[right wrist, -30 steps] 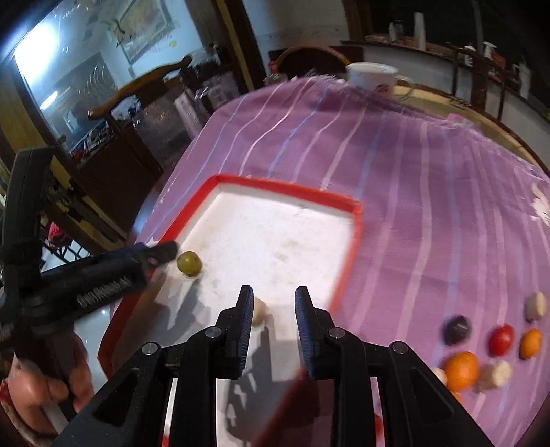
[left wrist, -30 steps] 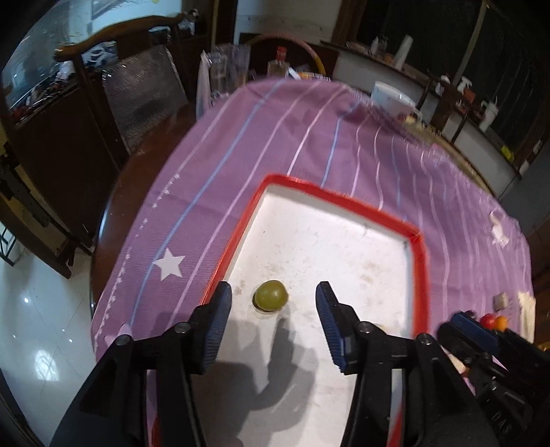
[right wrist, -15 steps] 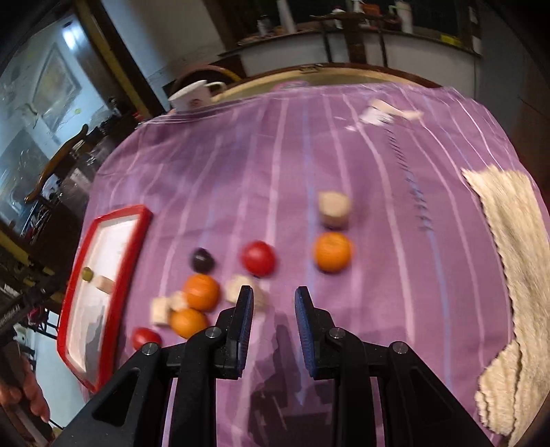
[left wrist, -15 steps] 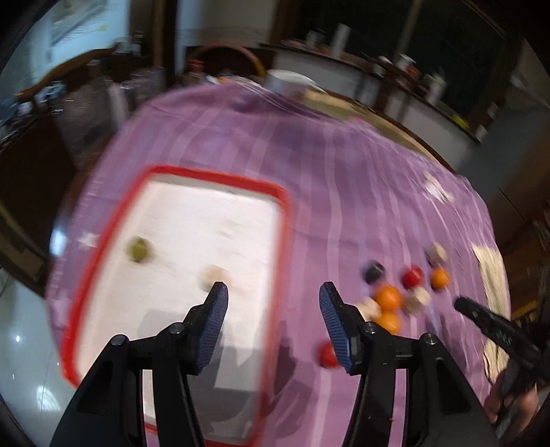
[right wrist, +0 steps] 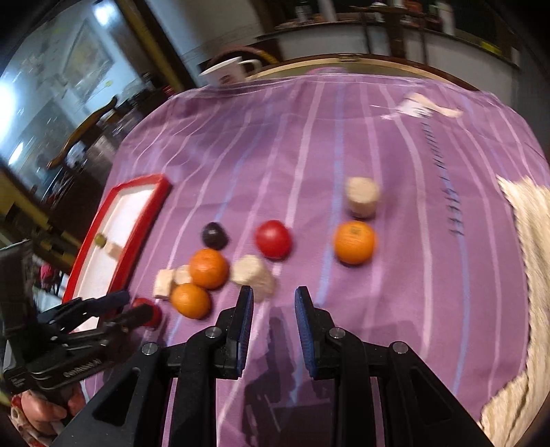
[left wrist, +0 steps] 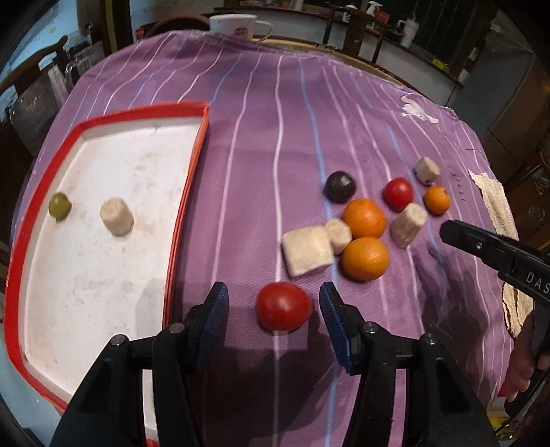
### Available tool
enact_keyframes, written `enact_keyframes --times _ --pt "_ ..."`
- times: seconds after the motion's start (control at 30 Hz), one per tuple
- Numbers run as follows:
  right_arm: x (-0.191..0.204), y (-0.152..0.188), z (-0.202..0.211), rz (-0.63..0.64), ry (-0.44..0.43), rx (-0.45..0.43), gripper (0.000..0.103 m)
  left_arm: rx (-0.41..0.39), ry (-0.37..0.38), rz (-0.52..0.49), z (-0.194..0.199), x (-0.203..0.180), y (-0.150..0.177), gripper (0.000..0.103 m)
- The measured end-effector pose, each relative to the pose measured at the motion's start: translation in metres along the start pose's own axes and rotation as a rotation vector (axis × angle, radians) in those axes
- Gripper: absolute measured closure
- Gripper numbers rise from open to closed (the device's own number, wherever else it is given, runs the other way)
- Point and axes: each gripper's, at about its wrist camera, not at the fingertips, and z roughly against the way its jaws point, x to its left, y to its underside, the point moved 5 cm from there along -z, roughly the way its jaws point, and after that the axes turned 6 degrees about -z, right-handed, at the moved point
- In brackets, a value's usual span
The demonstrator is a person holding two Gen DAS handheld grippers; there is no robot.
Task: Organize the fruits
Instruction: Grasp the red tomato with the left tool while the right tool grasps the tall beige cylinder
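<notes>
You have swung both grippers off the red-rimmed tray and over to the loose fruit on the purple cloth.

Your left gripper (left wrist: 274, 311) now has its fingers spread wide on either side of a red tomato (left wrist: 283, 306) that sits on the striped cloth (left wrist: 261, 113), neither pad touching it, just right of the tray (left wrist: 187, 172). In the tray lie a green grape (left wrist: 59, 205) and a pale cylinder piece (left wrist: 117, 216), apart from each other. Beyond the tomato sit a pale block (left wrist: 307, 251) touching a smaller pale piece, two oranges (left wrist: 365, 258) touching, a dark plum (left wrist: 339, 186), a second tomato (left wrist: 398, 193) and a small orange (left wrist: 437, 199). Your right gripper (right wrist: 274, 304) hangs with fingers parted around nothing, near a pale piece (right wrist: 252, 273). A white cup (left wrist: 237, 24) stands at the cloth's far edge.
</notes>
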Motion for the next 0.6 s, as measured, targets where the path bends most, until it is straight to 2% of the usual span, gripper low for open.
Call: enact_keyframes --times 0.13,0.33,0.5,0.53,0.6 --pt "0.015 -0.001 -0.019 0.077 0.025 0.017 0.075 0.014 0.041 0.027 -0.006 0.005 0.005 0.049" --pt "0.016 -0.009 -0.031 0.121 0.092 -0.011 0.073 0.003 0.012 -0.023 -0.009 0.0 0.001 0.049" --pt "0.01 -0.012 -0.032 0.092 0.078 -0.005 0.073 0.0 -0.014 -0.045 -0.011 -0.005 -0.001 0.049" --pt "0.011 -0.012 -0.033 0.092 0.078 -0.006 0.073 -0.003 -0.024 -0.05 -0.011 -0.006 -0.001 0.05" --pt "0.013 -0.012 -0.034 0.103 0.083 -0.009 0.073 -0.015 -0.053 -0.071 -0.011 -0.008 0.0 0.059"
